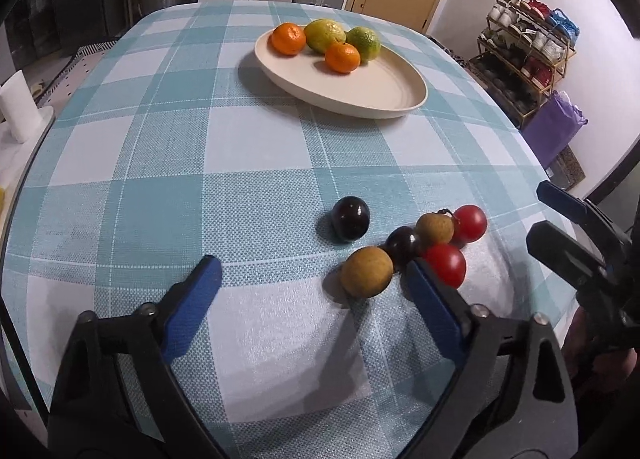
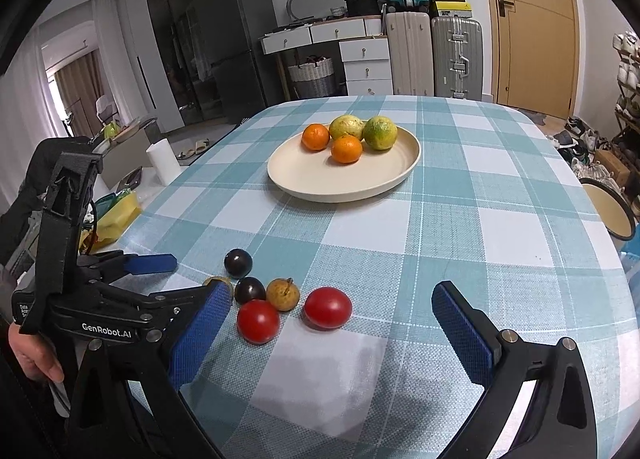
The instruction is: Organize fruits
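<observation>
On the checked tablecloth lie two dark plums [image 1: 351, 218] [image 1: 403, 245], two tan longans [image 1: 367, 272] [image 1: 435, 228] and two red tomatoes [image 1: 470, 223] [image 1: 446, 264], close together. My left gripper [image 1: 312, 279] is open. The nearer longan sits between its blue fingers, close to the right one, with no pad pressing on it. My right gripper [image 2: 332, 303] is open too, with both tomatoes [image 2: 328, 307] [image 2: 258, 321] lying between its fingers. A cream plate [image 1: 360, 107] further back holds two oranges and two green-yellow citrus fruits. The left gripper [image 2: 188, 277] partly hides one longan [image 2: 218, 281] in the right wrist view.
A paper towel roll [image 2: 162, 163] stands beyond the table's left edge. A shoe rack [image 1: 528, 55] and a purple bag [image 1: 554, 131] stand on the right. Suitcases [image 2: 456, 55] and drawers line the back wall. A hand holds the left gripper's handle [image 2: 36, 359].
</observation>
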A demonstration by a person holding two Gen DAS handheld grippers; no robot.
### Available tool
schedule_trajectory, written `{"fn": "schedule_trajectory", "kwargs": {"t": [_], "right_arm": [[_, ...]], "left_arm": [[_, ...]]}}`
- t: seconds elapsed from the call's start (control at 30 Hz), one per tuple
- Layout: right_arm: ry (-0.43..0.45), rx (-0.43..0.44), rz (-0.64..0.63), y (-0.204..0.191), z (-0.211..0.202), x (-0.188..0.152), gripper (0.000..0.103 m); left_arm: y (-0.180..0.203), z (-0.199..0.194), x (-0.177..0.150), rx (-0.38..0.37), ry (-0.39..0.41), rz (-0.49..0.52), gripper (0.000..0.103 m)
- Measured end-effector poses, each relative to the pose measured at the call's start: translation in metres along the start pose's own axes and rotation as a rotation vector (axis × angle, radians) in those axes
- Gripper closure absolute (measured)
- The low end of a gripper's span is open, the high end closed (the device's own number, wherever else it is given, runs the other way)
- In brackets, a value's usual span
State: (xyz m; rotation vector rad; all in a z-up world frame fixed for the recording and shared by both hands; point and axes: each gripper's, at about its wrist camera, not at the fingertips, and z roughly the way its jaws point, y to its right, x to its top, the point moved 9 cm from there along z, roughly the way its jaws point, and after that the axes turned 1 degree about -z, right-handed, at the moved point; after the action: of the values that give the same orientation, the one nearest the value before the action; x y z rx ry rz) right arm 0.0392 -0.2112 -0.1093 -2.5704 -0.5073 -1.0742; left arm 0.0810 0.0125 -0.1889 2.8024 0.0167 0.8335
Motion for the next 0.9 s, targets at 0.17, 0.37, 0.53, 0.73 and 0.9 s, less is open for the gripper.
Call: {"fn": "schedule_trajectory", "kwargs": {"t": [0.17,0.37,0.53,0.73,0.9], "right_arm": [[-0.003,0.000,0.018,0.003,0.000,-0.002,0.000],[-0.004,0.000,0.028,0.006,0.000,-0.005,0.000],[-0.002,0.000,0.031,0.007,0.000,-0.006,0.000],[-0.004,0.003,0.038,0.010,0.000,-0.010,0.000],[-0.012,0.056,0.038,0.004,-0.002,-0.009,0.000]], "left_arm": [[0.003,0.001,-0.001,-0.029,-0.003,0.007,0.030],[0.013,0.000,-0.005,-0.083,-0.010,0.033,0.052],[0.024,-0.005,-0.005,-0.135,0.007,0.057,0.074],[0.024,-0.004,-0.007,-0.177,-0.002,0.041,0.079],[0.021,-0.009,-0.007,-0.188,-0.003,0.040,0.079]]}}
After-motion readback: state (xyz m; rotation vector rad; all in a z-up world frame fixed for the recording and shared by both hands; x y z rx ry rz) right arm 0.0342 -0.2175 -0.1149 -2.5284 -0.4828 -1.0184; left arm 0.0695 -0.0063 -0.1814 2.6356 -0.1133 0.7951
